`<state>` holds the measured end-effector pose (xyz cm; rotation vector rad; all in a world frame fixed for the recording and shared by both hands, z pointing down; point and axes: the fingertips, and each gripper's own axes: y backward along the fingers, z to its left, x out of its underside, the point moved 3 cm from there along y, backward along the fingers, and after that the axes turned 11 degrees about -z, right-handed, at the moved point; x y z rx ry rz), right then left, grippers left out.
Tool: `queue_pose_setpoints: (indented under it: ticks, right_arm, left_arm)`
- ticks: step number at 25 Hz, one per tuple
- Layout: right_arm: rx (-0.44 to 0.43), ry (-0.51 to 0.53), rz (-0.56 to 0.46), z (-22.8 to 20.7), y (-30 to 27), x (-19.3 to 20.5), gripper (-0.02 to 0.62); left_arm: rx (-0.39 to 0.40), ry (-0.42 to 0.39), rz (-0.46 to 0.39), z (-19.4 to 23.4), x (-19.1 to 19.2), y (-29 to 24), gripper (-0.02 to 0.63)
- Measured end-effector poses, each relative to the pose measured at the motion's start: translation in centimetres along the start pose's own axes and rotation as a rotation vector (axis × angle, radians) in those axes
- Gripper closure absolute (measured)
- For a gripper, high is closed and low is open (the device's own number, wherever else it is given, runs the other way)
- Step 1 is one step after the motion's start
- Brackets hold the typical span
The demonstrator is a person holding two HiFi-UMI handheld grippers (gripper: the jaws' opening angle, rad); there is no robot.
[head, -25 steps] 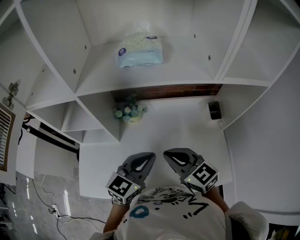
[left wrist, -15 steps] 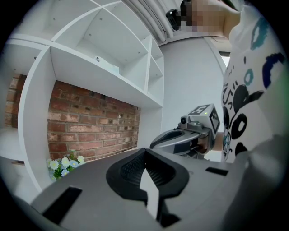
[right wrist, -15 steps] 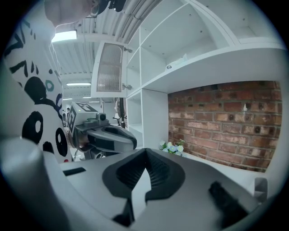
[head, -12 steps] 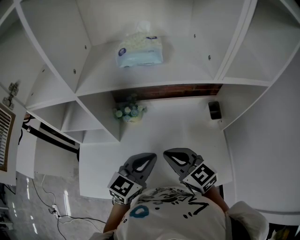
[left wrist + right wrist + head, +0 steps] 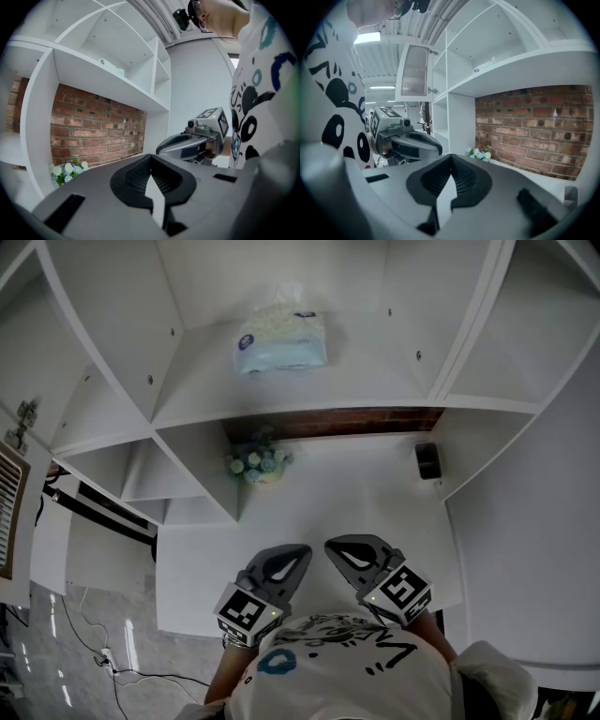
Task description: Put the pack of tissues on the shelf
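left tool (image 5: pixel 298 557) closed, empty | right tool (image 5: pixel 336 549) closed, empty | tissue pack (image 5: pixel 279 341) seemingly resting on shelf (image 5: pixel 366 381)

Light's coming across soft and even, the white shelf (image 5: pixel 375 381) glowing without glare. Below that shelf the brick wall (image 5: pixel 356 421) is sitting in shadow. Both gripper views are bulging fisheye-style, corners going black.

My left gripper (image 5: pixel 151 159): jaws together, nothing between. Right gripper (image 5: pixel 161 148) just ahead, at right, near my shirt (image 5: pixel 255 117). Brick wall (image 5: pixel 98 131) behind, under white shelf (image 5: pixel 103 77). Flowers (image 5: pixel 68 169) low left by upright panel.
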<state>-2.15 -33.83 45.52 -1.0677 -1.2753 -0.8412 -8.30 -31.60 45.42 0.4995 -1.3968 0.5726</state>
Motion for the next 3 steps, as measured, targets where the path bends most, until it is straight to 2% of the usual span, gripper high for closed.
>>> queue_pose_setpoints:
  ticks: [3]
  right_arm:
    - [0.001,0.001,0.002,0.08,0.01,0.01,0.569]
  left_arm:
    - [0.000,0.002,0.000,-0.03,0.03,0.08,0.591]
